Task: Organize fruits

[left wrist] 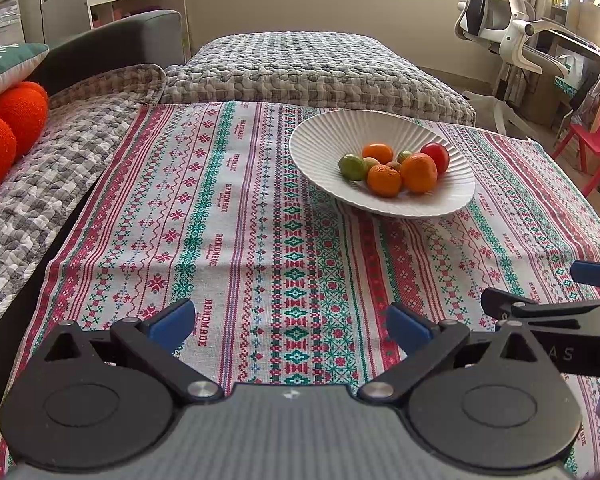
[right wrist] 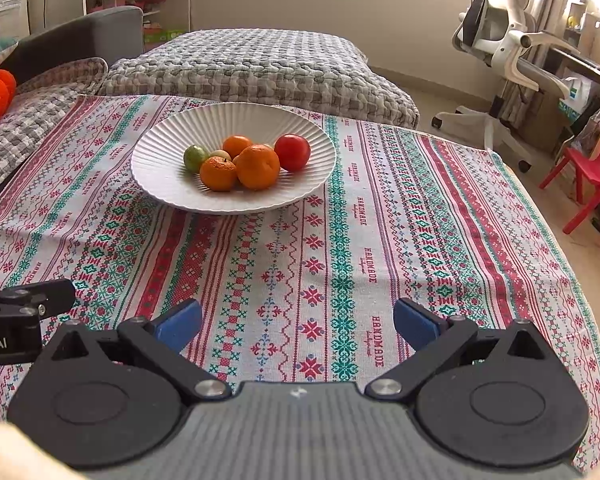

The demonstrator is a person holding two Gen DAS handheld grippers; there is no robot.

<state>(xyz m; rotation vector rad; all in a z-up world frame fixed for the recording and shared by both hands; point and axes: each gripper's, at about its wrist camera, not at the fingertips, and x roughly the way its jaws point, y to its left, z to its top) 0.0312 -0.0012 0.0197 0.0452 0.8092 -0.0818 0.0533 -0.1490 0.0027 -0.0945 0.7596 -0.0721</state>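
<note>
Left gripper (left wrist: 290, 322) and right gripper (right wrist: 298, 322), both spread wide and empty, hover side by side over the patterned tablecloth (right wrist: 380, 260). The fruits (right wrist: 246, 162) lie heaped in the white ribbed bowl (right wrist: 160, 184), well ahead. The fruit appears gathered already; any further pick calls for a forward reach.

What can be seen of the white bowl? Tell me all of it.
The white bowl is wide and shallow, with fine ribs fanning out to a wavy rim; it looks like matte ceramic. It sits upright on the patterned tablecloth, holding a small pile of round fruits: orange, green and red. Neither hand-held gripper touches it.
</note>
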